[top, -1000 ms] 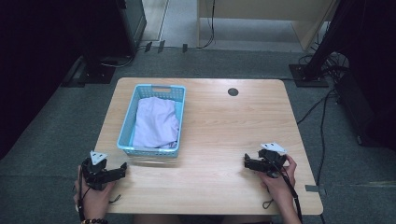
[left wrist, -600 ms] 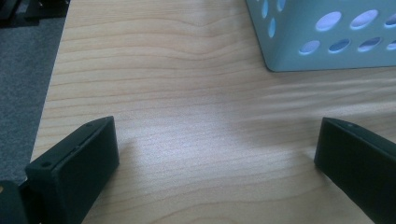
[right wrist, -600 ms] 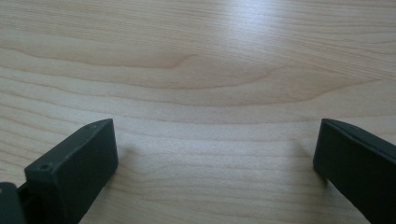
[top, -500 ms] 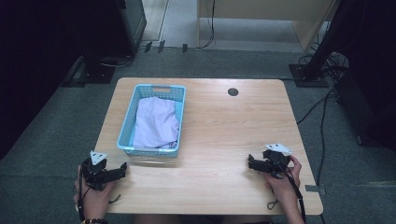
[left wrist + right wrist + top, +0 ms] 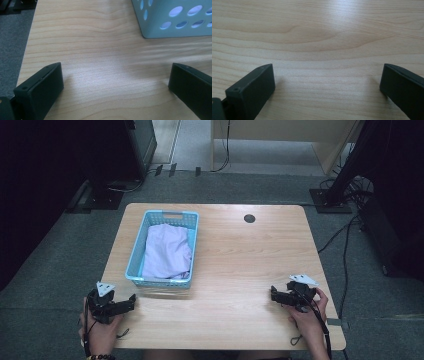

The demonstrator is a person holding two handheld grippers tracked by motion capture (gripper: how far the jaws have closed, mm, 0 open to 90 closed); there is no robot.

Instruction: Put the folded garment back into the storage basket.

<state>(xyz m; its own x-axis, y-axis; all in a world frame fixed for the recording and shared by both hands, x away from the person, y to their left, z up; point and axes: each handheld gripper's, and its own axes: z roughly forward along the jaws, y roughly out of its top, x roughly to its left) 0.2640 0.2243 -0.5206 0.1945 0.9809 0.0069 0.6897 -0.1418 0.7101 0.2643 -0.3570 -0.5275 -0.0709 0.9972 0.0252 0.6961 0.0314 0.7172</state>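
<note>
Two tongs rest low on the bench (image 5: 240, 270) in the high view: the left tongs (image 5: 131, 299) just short of the blue basket (image 5: 134, 257), the right tongs (image 5: 273, 293) well apart from it. A pale cloth (image 5: 167, 251) lies inside, ahead of the left tongs.

Seen in the left gripper view, the jaws stand spread, empty, the basket's corner just beyond.

Over in the right gripper view, the jaws are also spread over bare wood.

That cloth looks soft and light; a raised fold seems the likeliest hold.
</note>
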